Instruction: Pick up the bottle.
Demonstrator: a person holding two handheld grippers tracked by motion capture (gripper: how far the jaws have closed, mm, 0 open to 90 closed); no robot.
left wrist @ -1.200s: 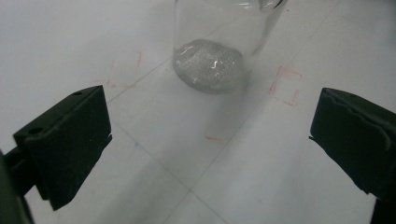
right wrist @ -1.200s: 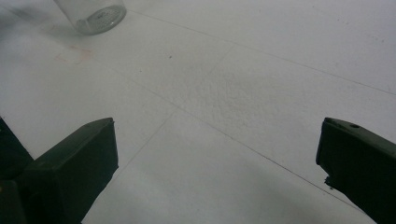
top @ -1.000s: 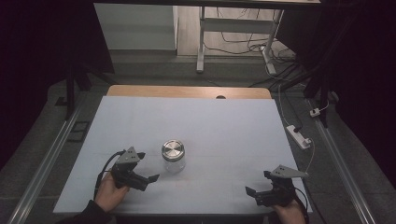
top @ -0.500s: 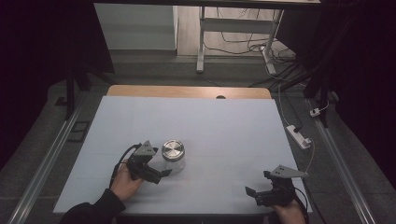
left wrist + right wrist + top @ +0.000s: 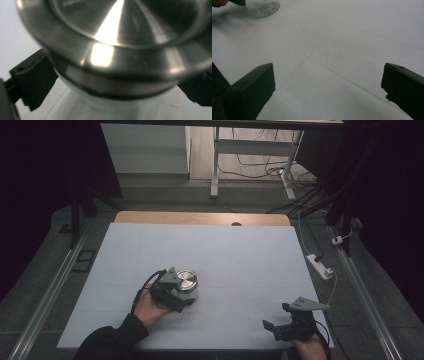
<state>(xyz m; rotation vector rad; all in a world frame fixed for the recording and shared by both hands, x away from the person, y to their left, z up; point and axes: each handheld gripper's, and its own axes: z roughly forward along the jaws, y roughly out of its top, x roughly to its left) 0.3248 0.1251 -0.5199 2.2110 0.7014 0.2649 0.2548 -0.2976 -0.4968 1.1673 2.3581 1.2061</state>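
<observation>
A glass jar [image 5: 187, 289] with a shiny metal lid [image 5: 120, 37] stands upright on the white table [image 5: 240, 255], left of the middle. My left gripper [image 5: 183, 297] is open, with one black jaw on each side of the jar just below the lid. In the left gripper view the jar sits between the jaws of that gripper [image 5: 117, 85]; I cannot tell whether they touch the glass. My right gripper [image 5: 276, 317] stands open near the front right edge, with nothing between its jaws [image 5: 328, 85]. The right gripper view shows the jar's base [image 5: 263, 8] far off.
A wooden strip [image 5: 200, 218] runs along the table's back edge. A white power strip [image 5: 320, 265] with cables lies on the floor to the right. A desk frame [image 5: 216, 165] stands behind the table. Metal rails [image 5: 55, 290] flank both sides.
My left gripper has moved right and forward from the front left of the table to the jar, and its jaws now straddle it. The right gripper has stayed put.
</observation>
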